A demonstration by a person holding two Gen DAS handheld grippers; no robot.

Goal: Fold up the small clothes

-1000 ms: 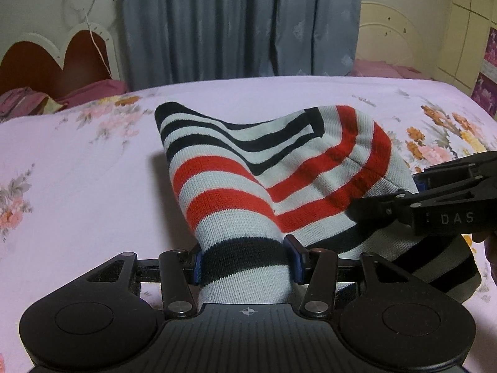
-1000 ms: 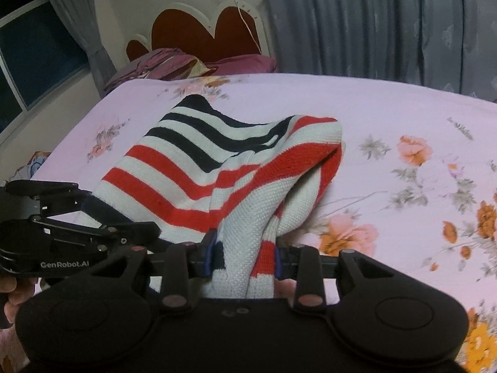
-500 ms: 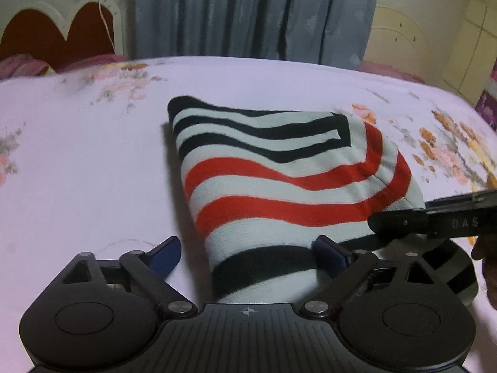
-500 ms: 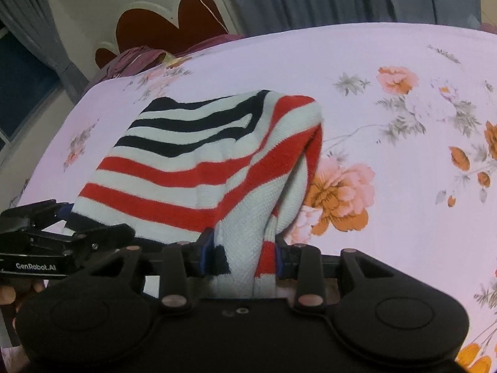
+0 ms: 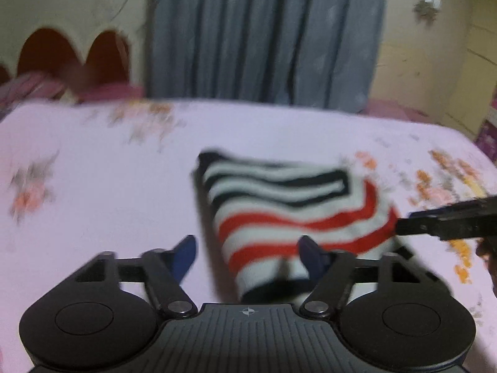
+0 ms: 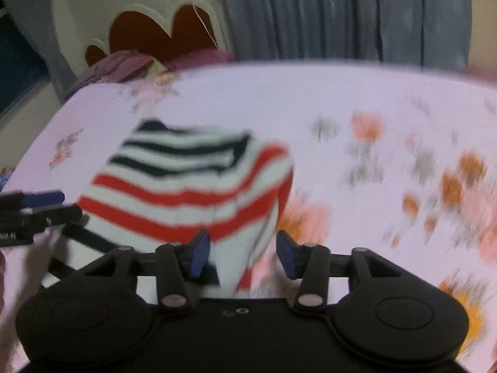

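Open bedsheet (image 5: 108, 211) left of striped garment (image 5: 289, 214); clear passage there. Right gripper (image 5: 403, 227) blocking garment's right edge. Headboard (image 6: 161, 31) and curtain (image 5: 264, 37) bounding far side.

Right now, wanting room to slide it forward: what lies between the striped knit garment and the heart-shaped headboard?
Bare floral bedsheet, then bunched purple bedding against the headboard; the right wrist view shows it, blurred.
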